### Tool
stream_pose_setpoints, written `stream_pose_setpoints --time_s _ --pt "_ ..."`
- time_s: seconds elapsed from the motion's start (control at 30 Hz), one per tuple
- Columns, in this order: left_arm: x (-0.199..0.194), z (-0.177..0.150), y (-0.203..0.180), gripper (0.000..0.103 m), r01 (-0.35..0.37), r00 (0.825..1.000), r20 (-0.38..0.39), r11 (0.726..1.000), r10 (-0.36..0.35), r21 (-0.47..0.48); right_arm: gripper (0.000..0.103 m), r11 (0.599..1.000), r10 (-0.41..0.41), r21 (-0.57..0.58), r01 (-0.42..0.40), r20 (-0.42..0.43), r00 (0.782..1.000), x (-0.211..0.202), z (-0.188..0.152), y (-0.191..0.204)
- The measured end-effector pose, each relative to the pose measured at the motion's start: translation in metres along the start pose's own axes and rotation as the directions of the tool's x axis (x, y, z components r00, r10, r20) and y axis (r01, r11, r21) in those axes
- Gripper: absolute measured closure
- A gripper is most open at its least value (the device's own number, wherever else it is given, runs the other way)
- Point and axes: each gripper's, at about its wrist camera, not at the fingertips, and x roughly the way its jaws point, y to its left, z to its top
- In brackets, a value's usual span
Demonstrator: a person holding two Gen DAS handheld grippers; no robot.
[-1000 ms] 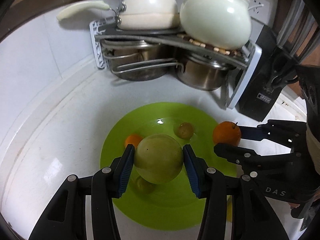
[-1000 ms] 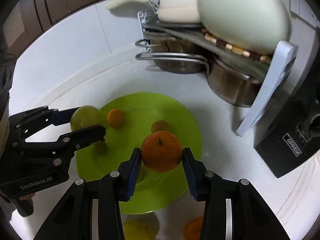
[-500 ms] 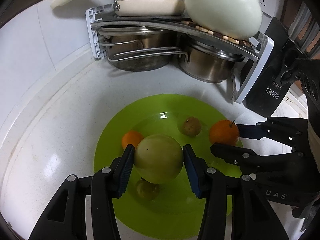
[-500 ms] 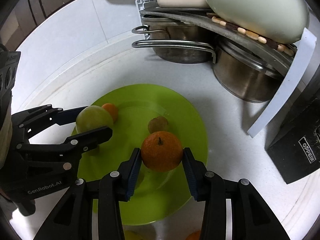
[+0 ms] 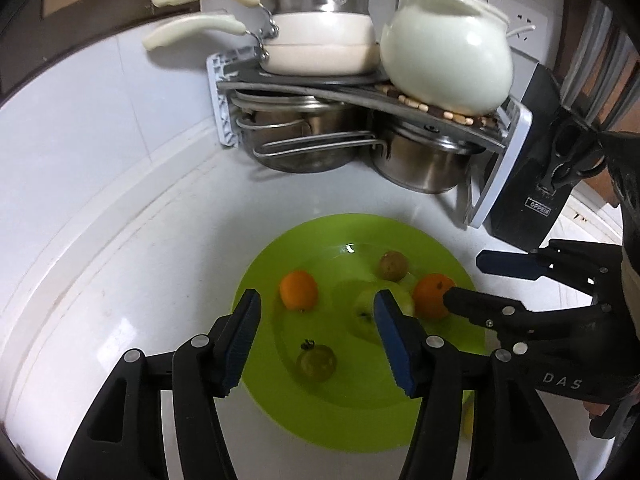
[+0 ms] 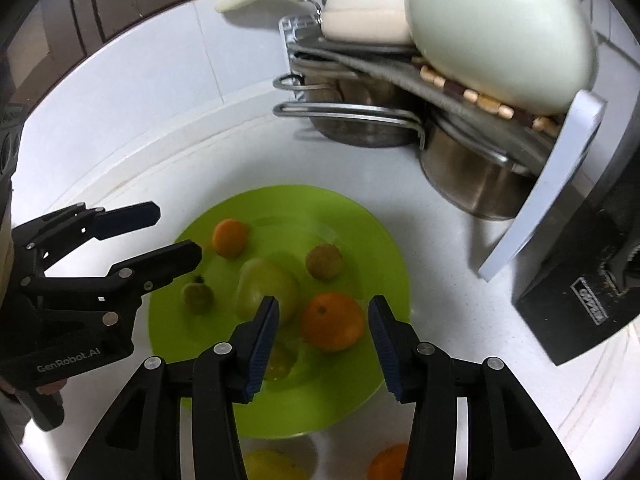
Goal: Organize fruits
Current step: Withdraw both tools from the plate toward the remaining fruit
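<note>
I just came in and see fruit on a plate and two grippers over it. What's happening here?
A person is sorting fruit onto the green plate with two handheld grippers. The left gripper and the right gripper have just been opening; nothing is pressed between their pads now. The green apple and the large orange lie on the plate with three smaller fruits. Two more fruits wait on the counter.

Left tool (image 5: 316,336), right tool (image 6: 322,346): jaws just opening, nothing gripped.

My white desk (image 6: 448,280) carries a green plate (image 6: 384,264), steel pots (image 5: 420,164) under a corner rack (image 5: 500,184), a black block (image 6: 580,300), plus a yellow fruit (image 6: 268,464) and orange (image 6: 388,462) nearest me.
</note>
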Motion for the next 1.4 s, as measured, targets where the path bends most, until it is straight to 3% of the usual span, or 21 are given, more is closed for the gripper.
stream_pose_setpoints --time_s 0.33,0.63,1.07,1.4 --pt "-0.056 -0.009 -0.005 0.038 -0.009 0.995 0.095 0.999 0.012 -0.033 0.052 1.0 -0.005 0.002 0.005 0.13 0.992 -0.058 -0.005 0.013" --pt "-0.1 -0.031 -0.013 0.033 -0.058 0.988 0.143 0.997 0.065 -0.055 0.052 0.999 -0.041 0.019 0.037 0.228 0.973 -0.104 -0.024 0.022" --pt "-0.146 -0.075 -0.024 0.026 -0.113 0.971 0.199 0.989 0.129 -0.093 0.052 0.997 -0.073 0.058 0.059 0.28 0.957 -0.14 -0.069 0.031" --pt "-0.158 -0.107 -0.03 0.021 -0.14 0.96 0.229 0.984 0.163 -0.113 0.052 0.992 -0.123 0.073 0.105 0.303 0.945 -0.15 -0.102 0.04"
